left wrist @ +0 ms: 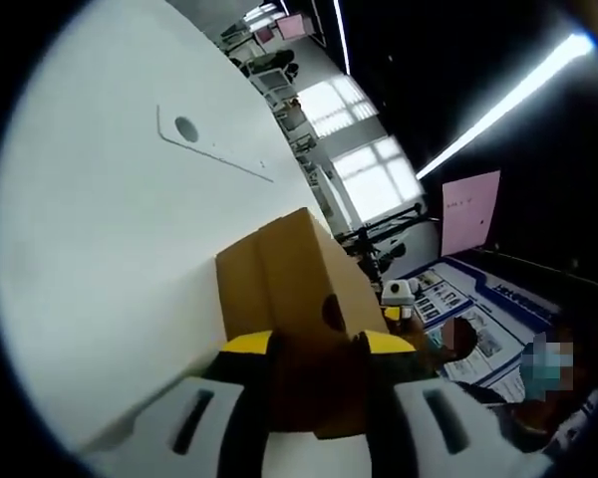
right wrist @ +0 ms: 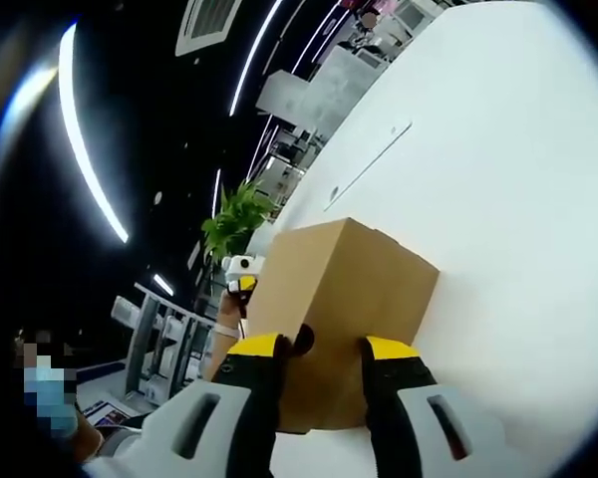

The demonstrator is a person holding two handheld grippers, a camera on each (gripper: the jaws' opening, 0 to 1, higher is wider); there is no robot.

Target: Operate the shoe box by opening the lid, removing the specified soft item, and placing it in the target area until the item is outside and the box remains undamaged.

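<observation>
Shoe box (left wrist: 294, 289), closed, between jaws

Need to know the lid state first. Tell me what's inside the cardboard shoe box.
Cannot tell: the shoe box looks closed, brown walls hiding its contents. It rests on the white table, with the right claw at its near end.

The cardboard box (left wrist: 299, 289) blocks your tongs at lower centre; bare white worktop (left wrist: 110, 249) lies open at left.
</observation>
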